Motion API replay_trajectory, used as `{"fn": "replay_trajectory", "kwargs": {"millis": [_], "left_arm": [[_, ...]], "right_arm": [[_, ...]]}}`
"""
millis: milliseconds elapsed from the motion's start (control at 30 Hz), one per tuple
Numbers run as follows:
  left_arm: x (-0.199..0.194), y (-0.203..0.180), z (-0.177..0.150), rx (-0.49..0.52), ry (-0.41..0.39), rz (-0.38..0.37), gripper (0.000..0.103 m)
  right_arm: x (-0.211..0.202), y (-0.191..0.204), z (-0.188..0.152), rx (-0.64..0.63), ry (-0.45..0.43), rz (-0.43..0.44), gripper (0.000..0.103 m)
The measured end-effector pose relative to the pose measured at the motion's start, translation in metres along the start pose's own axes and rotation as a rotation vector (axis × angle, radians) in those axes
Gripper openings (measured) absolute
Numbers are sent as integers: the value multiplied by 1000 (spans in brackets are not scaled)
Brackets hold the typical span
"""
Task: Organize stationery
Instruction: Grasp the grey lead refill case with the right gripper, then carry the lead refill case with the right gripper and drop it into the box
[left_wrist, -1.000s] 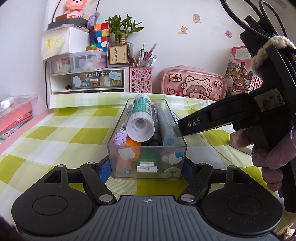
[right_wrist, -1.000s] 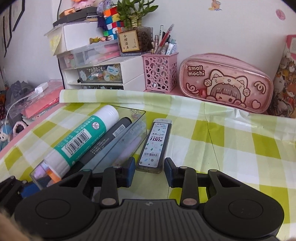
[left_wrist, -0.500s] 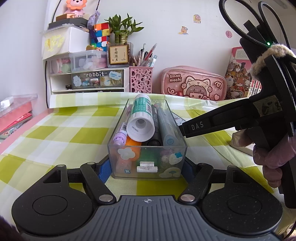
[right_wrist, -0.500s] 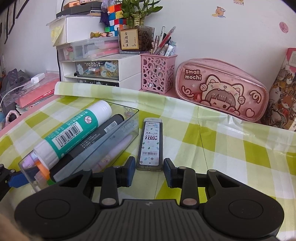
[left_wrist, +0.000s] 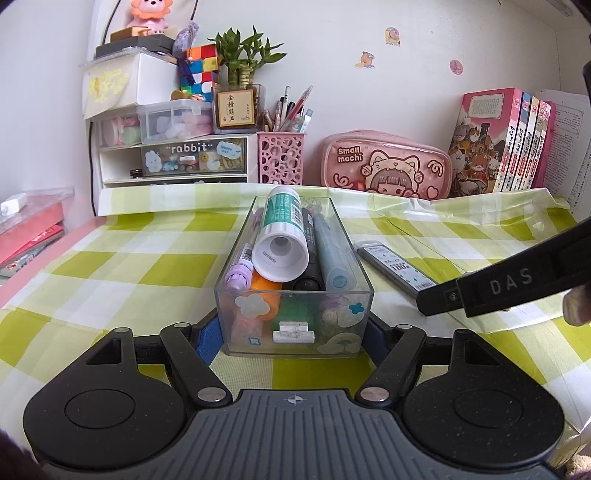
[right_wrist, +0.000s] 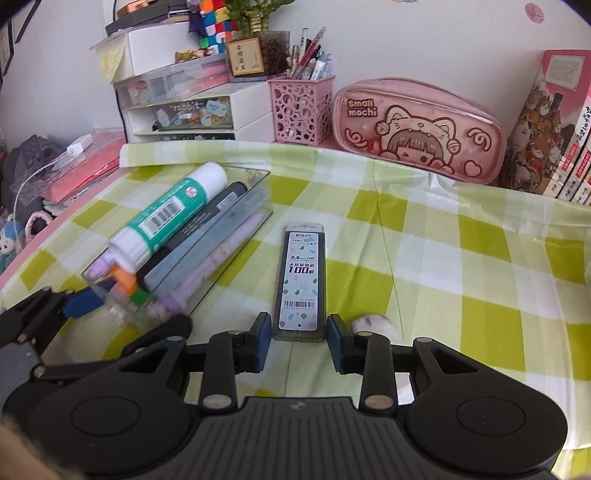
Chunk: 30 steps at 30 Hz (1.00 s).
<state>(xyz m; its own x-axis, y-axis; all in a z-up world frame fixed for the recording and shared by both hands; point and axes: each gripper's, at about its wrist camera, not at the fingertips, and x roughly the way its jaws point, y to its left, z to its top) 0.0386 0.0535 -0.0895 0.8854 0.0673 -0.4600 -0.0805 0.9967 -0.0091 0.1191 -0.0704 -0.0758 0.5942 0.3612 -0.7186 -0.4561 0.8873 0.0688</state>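
Your left tool (left_wrist: 293, 326) clamps the near end of the clear box (left_wrist: 295, 295) of pens and glue. Your right tool (right_wrist: 298, 338) stands partly open, and the lead case (right_wrist: 302, 280) lies flat on the surface (right_wrist: 461, 266) just ahead of its pads, untouched.

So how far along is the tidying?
Mostly done: the glue stick and markers already lie in the clear box, which the left gripper clamps. The lead case is left on the cloth; the right gripper straddles its near end, not gripping.
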Motion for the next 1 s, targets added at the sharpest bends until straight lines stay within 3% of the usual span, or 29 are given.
{"fn": "replay_trajectory", "kwargs": {"millis": [467, 633, 1000], "left_arm": [[-1, -3, -1, 9, -2, 0, 73], [0, -3, 0, 8, 0, 0, 73], [-1, -5, 0, 14, 1, -5, 73]], "right_arm": [[28, 15, 13, -34, -86, -71, 49], [26, 10, 15, 20, -82, -73, 47], [1, -41, 17, 419, -128, 158, 47]]}}
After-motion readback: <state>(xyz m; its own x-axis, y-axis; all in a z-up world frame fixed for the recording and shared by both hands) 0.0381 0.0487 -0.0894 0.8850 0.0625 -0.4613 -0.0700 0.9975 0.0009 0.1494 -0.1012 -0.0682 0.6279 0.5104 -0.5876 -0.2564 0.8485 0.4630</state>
